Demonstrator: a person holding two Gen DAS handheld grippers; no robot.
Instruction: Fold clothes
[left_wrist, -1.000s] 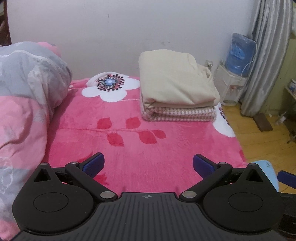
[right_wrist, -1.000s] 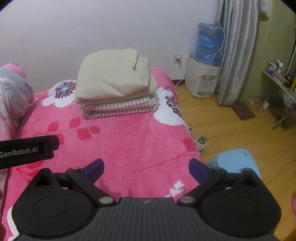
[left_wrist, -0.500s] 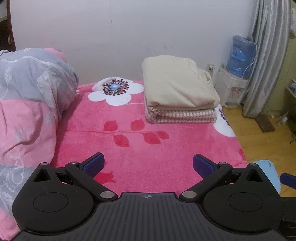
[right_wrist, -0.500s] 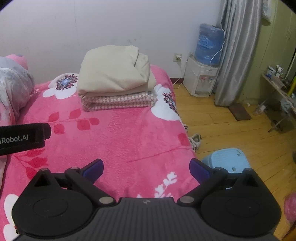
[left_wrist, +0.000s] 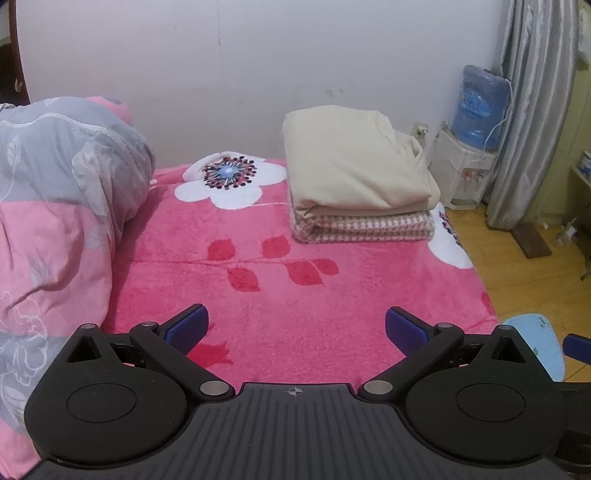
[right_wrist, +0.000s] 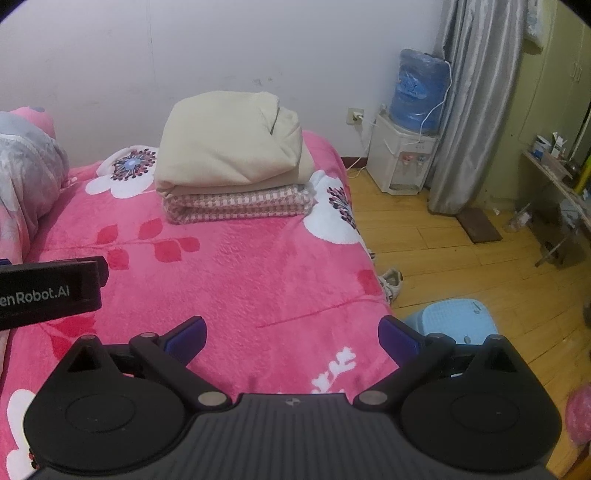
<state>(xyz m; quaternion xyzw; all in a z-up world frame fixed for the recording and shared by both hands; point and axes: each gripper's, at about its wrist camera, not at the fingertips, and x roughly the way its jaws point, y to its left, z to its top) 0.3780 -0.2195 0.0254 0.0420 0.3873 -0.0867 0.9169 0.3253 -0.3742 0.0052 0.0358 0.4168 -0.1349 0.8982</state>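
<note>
While both tools hang over the near part of the bed, neither has anything in it: the left gripper stands with its blue pads spread wide over bare pink blanket, and the right gripper is spread just as wide, nearer the bed's floor-side edge.

Taking the white flower printed on the blanket as the mark, the folded stack sits just to its right, toward the wall end of the bed. A cream garment lies on top, bulky and rounded, and a pink checked piece lies flat under it, touching it all along. To the left of the flower rises a heaped grey-and-pink quilt. Well to the right of it, off the bed, stand a water dispenser and a blue stool.

No loose garment shows between the grippers and the flower — the stack may be the finished work, though I cannot be sure from here.

Judging by its soft rolls, the cream piece is thick, light and limp; it would sag if lifted by one point. Taking it at two corners of the near folded edge, pinching all layers together, looks safest. The plush blanket may drag on it.
</note>
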